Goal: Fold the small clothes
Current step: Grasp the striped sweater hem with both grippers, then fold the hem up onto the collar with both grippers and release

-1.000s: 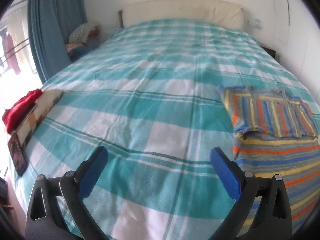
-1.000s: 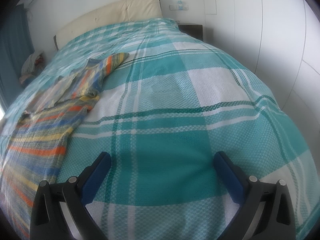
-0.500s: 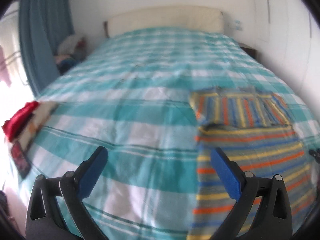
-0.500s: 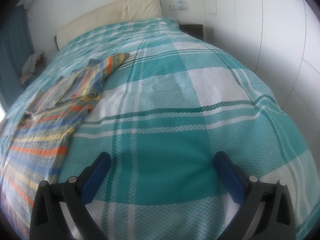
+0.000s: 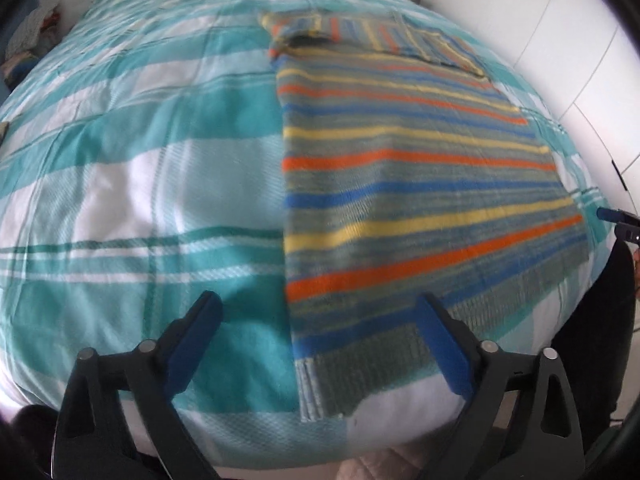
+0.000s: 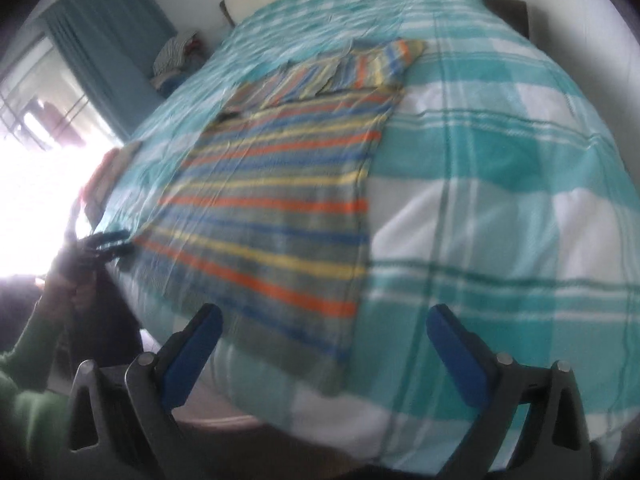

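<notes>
A striped knit sweater (image 5: 400, 168) in orange, blue, yellow and grey lies flat on the teal-and-white checked bedspread (image 5: 140, 168), sleeves folded in across its far end. My left gripper (image 5: 320, 312) hovers over the hem's left corner, its jaws closing, pads apart and touching nothing. In the right wrist view the sweater (image 6: 280, 184) runs away from me, and my right gripper (image 6: 322, 324) stands open above the hem's right corner. The left gripper (image 6: 114, 242) shows there at the left, held by a hand in a green sleeve. Both views are blurred.
The bed's near edge lies just under both grippers. A teal curtain (image 6: 108, 40) and a bright window (image 6: 32, 128) stand on the left, with a heap of clothes (image 6: 176, 52) beside the bed. White cupboard doors (image 5: 568, 40) line the right side.
Both views have swung down and inward onto the sweater's hem: the left gripper went right, the right gripper left. The left jaws stand slightly narrower.
</notes>
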{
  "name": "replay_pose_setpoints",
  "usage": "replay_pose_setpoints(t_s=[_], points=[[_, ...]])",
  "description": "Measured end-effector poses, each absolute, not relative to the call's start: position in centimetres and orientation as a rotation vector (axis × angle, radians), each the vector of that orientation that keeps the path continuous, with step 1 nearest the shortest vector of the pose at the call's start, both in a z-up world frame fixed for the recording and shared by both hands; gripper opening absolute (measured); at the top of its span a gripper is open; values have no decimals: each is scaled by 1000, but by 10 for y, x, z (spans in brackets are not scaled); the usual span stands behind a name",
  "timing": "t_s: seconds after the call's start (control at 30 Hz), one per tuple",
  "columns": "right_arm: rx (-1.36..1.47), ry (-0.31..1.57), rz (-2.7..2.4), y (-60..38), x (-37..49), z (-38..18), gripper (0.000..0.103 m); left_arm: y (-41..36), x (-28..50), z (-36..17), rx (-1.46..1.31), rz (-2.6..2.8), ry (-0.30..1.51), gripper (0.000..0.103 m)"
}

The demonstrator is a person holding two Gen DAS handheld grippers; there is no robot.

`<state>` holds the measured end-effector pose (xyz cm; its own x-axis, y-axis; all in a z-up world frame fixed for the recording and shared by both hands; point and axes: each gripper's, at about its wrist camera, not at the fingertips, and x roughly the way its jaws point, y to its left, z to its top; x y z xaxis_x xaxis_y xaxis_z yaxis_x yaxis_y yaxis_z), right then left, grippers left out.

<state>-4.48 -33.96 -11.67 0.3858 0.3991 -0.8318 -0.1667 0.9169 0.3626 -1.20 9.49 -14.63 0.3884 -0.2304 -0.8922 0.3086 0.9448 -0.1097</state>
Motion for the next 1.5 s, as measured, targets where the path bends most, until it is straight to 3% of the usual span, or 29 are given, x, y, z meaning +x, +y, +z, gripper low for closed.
replay_pose_setpoints(t_s=[0.03,0.1,0.17,0.2,0.23,0.27,0.53,0.73,1.0,1.07,1.13,1.17,1.2,1.37,1.43,1.5], points=[[236,1146,364,-336,-47,-124,94,92,-14,-150,100,-330,1131,78],[267,1191,369,-330,-45,-140,74,90,-20,-151,119,-321,1119,74],[300,1238,362,-328,-39,-156,63,89,-22,-151,112,-333,1128,61],[287,1256,347,-326,-36,-161,50,90,-23,-151,108,-338,1132,40],[252,1267,330,-324,-35,-163,38,90,-22,-151,96,-349,1140,9],[238,1273,328,-324,-34,-161,5,93,-21,-150,67,-364,1157,5],[461,1106,419,-347,0,-105,5,124,30,-116,-252,-454,1136,4],[505,989,389,-365,110,-90,5,121,147,-90,-334,-431,1053,4],[630,938,243,-404,285,-104,5,96,315,-109,-370,-328,1087,5],[669,869,221,-415,317,-109,6,94,353,-114,-422,-294,1042,15],[759,823,153,-430,340,-121,14,98,375,-123,-432,-182,1068,58],[803,803,122,-437,342,-126,30,103,377,-124,-442,-142,1066,61],[817,781,104,-442,340,-125,36,108,375,-124,-455,-134,1052,61],[677,813,180,-430,308,-113,37,130,328,-123,-407,-231,1043,65],[617,873,245,-416,282,-116,37,130,300,-129,-358,-281,1070,74],[583,917,298,-402,253,-120,43,126,271,-136,-324,-321,1092,78]])
